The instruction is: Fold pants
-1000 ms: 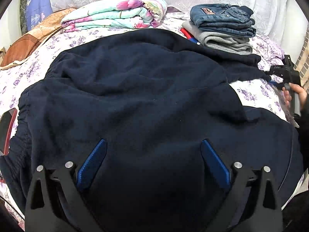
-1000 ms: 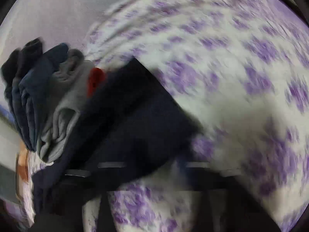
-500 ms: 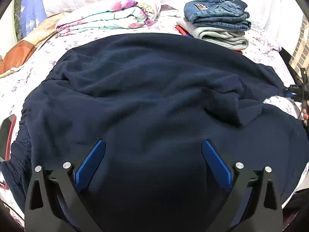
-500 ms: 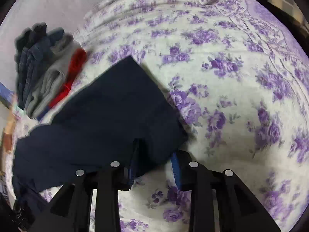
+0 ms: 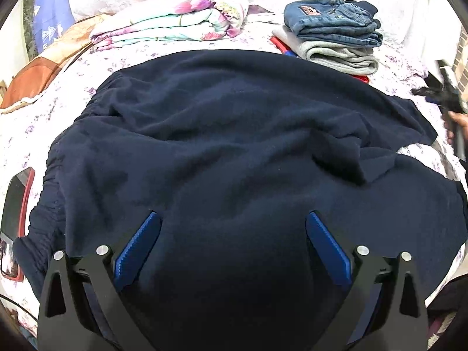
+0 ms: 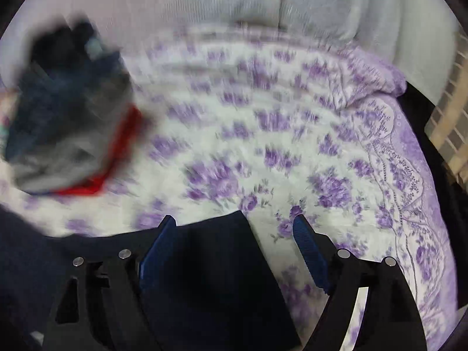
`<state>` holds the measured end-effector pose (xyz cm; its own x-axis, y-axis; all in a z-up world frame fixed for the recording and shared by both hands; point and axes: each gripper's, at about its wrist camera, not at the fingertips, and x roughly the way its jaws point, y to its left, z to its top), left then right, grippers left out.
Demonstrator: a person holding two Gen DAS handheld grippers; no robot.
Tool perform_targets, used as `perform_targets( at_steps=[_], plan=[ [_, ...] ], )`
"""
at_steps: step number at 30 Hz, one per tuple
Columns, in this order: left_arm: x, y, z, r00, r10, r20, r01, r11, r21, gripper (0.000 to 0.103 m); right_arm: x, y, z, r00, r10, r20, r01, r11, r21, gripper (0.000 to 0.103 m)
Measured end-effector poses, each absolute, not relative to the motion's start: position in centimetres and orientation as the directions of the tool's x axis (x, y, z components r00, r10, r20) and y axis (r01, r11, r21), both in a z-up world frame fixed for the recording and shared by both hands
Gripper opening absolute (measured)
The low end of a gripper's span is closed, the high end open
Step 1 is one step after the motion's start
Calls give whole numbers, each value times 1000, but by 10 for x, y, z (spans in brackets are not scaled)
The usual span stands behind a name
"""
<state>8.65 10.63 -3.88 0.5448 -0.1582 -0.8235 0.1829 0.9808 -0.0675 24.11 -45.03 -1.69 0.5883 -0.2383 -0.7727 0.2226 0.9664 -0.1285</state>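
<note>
Dark navy pants (image 5: 234, 152) lie spread across the floral bed, waistband at the left, legs running right. My left gripper (image 5: 232, 245) is open and hovers just above the near part of the pants. My right gripper (image 6: 234, 251) is open, its jaws wide apart; the end of a navy pant leg (image 6: 216, 263) lies flat on the sheet between and under the fingers, not pinched. The right gripper also shows at the far right edge of the left wrist view (image 5: 447, 96), beside the leg ends. The right wrist view is blurred on its left.
A folded stack of jeans and grey pants (image 5: 336, 35) sits at the back right, also blurred in the right view (image 6: 67, 122). A folded floral blanket (image 5: 175, 23) lies at the back. A red-cased phone (image 5: 16, 204) lies at the left. The bed's right edge (image 6: 421, 193) is close.
My right gripper, shut on the pant leg end half a second ago, has opened and let it drop onto the sheet. The leg now lies further right. The left gripper stayed open.
</note>
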Motion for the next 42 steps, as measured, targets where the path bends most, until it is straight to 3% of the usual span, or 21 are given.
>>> perform_targets(
  at_steps=[1,2,8,11,14,18,20,22,24,29,30,31,32,33,35,39,42],
  plan=[
    [87,107,-39,544,-156,-825,181,981,-66,98,247,-450,-32,548,-201,-812,193,975,-111,28],
    [87,107,-40,543,-155,-825,179,982,-66,98,253,-448,-43,526,-128,-841,151,987,-56,8],
    [97,111,-41,543,-150,-826,184,981,-58,98,204,-451,43,731,-102,-674,179,983,46,6],
    [107,109,-43,542,-156,-825,197,979,-56,98,189,-447,87,783,-155,-602,184,983,-13,3],
    [115,106,-49,539,-143,-830,185,982,-49,98,230,-442,93,764,-180,-620,182,981,-60,3],
    [114,105,-48,549,-125,-826,162,986,-42,98,302,-431,39,680,-198,-706,165,980,-115,5],
    [111,107,-48,549,-129,-826,155,987,-51,98,305,-434,26,659,-250,-709,193,968,-162,15],
    [108,108,-49,549,-132,-826,166,985,-47,98,287,-442,18,663,-282,-693,227,958,-173,76],
    [108,108,-50,548,-133,-826,174,984,-42,98,260,-455,13,673,-319,-667,269,946,-181,78],
    [109,107,-51,555,-131,-821,174,984,-39,98,211,-483,-17,631,-226,-742,279,959,-55,83],
    [109,108,-51,558,-130,-820,172,984,-39,98,209,-484,-32,596,-217,-773,278,959,-55,83],
    [108,108,-50,561,-127,-818,166,985,-39,98,208,-482,-44,570,-206,-796,270,961,-55,62],
    [108,108,-50,563,-123,-817,162,986,-37,98,209,-479,-57,551,-169,-817,236,971,-42,29],
    [106,107,-50,566,-119,-816,159,987,-34,98,208,-472,-65,550,-171,-817,204,977,-67,13],
    [106,107,-50,567,-112,-816,153,988,-30,98,204,-462,-58,566,-221,-794,174,974,-147,8],
    [106,106,-50,569,-102,-816,140,990,-26,98,177,-477,-2,628,-243,-739,215,967,-134,7],
    [107,106,-51,568,-108,-816,146,989,-29,98,179,-482,-15,564,-245,-788,220,965,-142,12]
  ],
)
